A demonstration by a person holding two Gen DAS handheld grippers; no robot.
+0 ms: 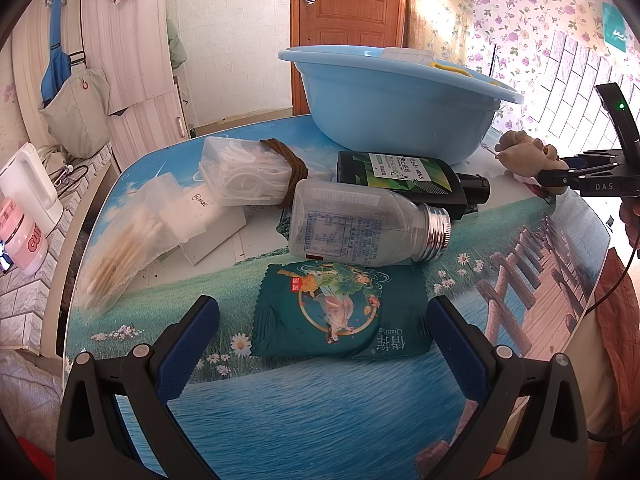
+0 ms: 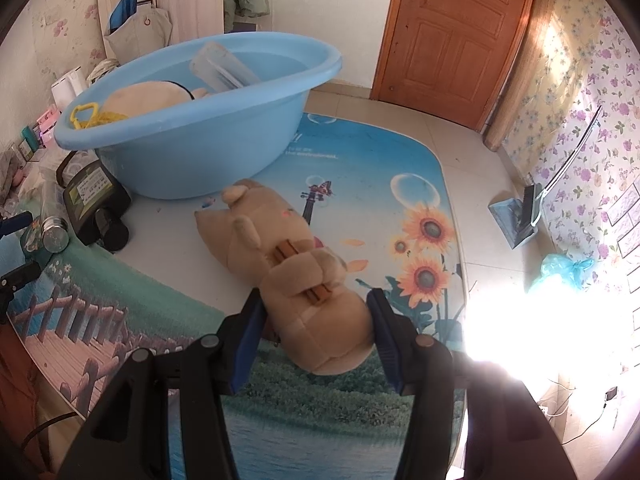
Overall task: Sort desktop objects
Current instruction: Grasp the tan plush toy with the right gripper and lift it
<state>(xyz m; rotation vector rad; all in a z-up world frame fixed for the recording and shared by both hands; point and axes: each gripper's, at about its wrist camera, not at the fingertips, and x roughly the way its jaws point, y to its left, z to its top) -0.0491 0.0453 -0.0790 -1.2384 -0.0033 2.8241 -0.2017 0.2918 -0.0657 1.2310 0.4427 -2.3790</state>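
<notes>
My left gripper [image 1: 322, 320] is open, its fingers either side of a green snack packet [image 1: 340, 316] lying flat on the table. Behind the packet lie a clear bottle with a silver neck [image 1: 360, 226], a dark green bottle [image 1: 404, 180], a floss-pick box tied with brown cord [image 1: 256, 172] and a bag of cotton swabs [image 1: 120, 252]. My right gripper [image 2: 316, 308] is shut on a tan plush toy [image 2: 288, 264], also seen in the left wrist view [image 1: 524, 152]. The blue basin [image 2: 192, 120] holds another plush, a clear box and a yellow item.
The basin [image 1: 392, 108] stands at the table's far side. A white kettle [image 1: 28, 184] and pink cup [image 1: 24, 240] sit on a side shelf at the left. The table edge [image 2: 452, 200] drops to tiled floor. A wooden door [image 2: 452, 40] is behind.
</notes>
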